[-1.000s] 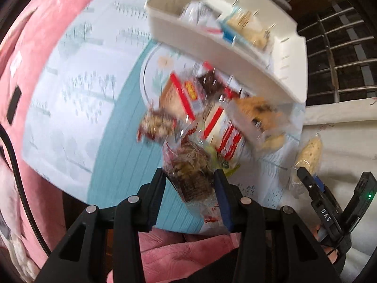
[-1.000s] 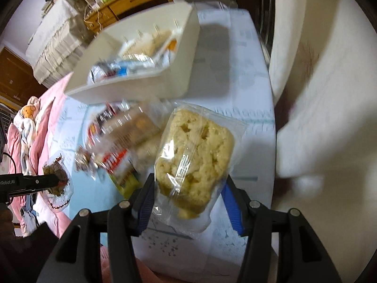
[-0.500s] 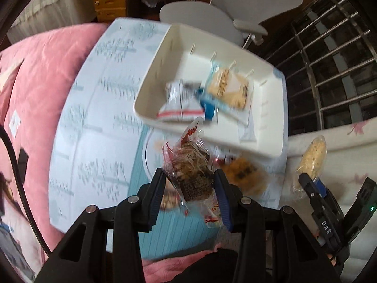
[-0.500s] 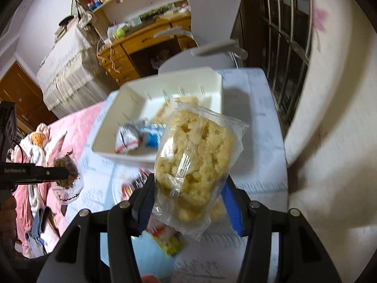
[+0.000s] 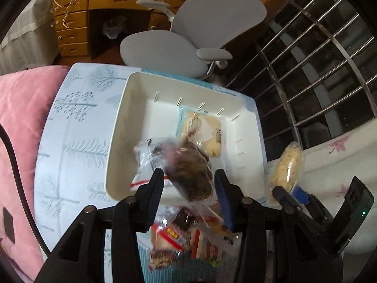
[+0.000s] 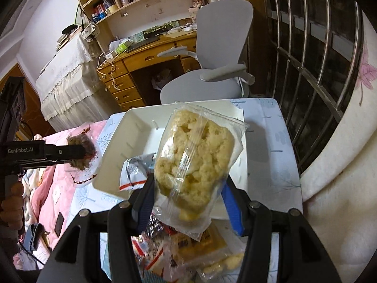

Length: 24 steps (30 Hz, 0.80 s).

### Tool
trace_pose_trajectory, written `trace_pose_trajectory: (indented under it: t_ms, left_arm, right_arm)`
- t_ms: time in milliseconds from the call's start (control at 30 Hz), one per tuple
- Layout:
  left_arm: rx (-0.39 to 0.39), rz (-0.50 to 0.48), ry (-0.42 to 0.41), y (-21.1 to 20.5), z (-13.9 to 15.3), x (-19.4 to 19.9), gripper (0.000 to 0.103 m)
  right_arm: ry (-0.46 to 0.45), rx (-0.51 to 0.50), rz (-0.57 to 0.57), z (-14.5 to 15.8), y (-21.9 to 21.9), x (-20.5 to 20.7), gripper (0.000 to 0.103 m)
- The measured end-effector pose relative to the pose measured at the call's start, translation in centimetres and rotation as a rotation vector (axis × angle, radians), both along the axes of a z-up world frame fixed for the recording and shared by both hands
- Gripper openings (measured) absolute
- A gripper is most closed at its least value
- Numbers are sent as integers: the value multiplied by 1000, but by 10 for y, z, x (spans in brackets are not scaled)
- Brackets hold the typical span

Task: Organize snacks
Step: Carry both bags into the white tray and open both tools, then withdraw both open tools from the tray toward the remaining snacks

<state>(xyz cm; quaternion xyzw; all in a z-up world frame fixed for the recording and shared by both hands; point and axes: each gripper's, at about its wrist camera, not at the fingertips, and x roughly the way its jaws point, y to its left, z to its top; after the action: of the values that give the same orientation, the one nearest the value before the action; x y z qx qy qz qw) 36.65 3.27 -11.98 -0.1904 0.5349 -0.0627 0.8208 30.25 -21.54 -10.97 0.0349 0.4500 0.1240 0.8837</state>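
Dark snack packet [image 5: 188, 174] sits between the left gripper [image 5: 188, 188] fingers, blurred and tilted, over the near edge of the white bin [image 5: 122, 127]. Left jaws have just been opening; pads look spread off the packet on the left side, contact on the right pad I can't tell. Seen side-on from the right wrist, the packet [image 6: 81, 153] still sits at the left gripper's tips [image 6: 80, 152].

Pale puffed snack in clear wrap [image 6: 195, 162] is pinched between the right gripper [image 6: 188, 188] fingers, standing upright above them, hiding part of the bin's [image 6: 117, 146] interior behind.

Ahead of both tongs, in the bin: a yellowish packet [image 5: 202, 132] toward the far wall, a white-and-red wrapper [image 6: 134, 172] near the front wall.

Below and behind the tips — a loose snack pile [image 5: 188, 243] on the tree-print tablecloth [image 5: 70, 127].

Beyond the table: grey office chair [image 5: 200, 30], wooden desk [image 5: 94, 16]; pink bedding [image 5: 21, 127] to the left.
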Motion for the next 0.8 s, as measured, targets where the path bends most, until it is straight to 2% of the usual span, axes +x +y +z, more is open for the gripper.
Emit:
trace_pose_trajectory:
  t_ms: [33, 67, 200, 300, 400, 633, 800]
  left_arm:
    - [6, -2, 2, -2, -2, 2, 72]
    - [12, -5, 7, -4, -3, 3, 81]
    - [1, -46, 29, -12, -8, 4, 81]
    - [12, -48, 39, -13, -9, 0, 81]
    - [17, -39, 41, -14, -6, -6, 81]
    - [47, -27, 38, -21, 5, -35, 81]
    - [40, -6, 27, -29, 13, -65, 81]
  right_arm:
    - [17, -1, -10, -3, 1, 3, 55]
    - [33, 0, -16, -7, 1, 5, 55]
    - [64, 2, -43, -15, 1, 1, 59]
    - [60, -1, -52, -15, -1, -4, 65]
    - [55, 3, -54, -12, -3, -9, 66]
    - [29, 15, -51, 1, -16, -32, 68]
    - [21, 37, -51, 8, -30, -52, 70]
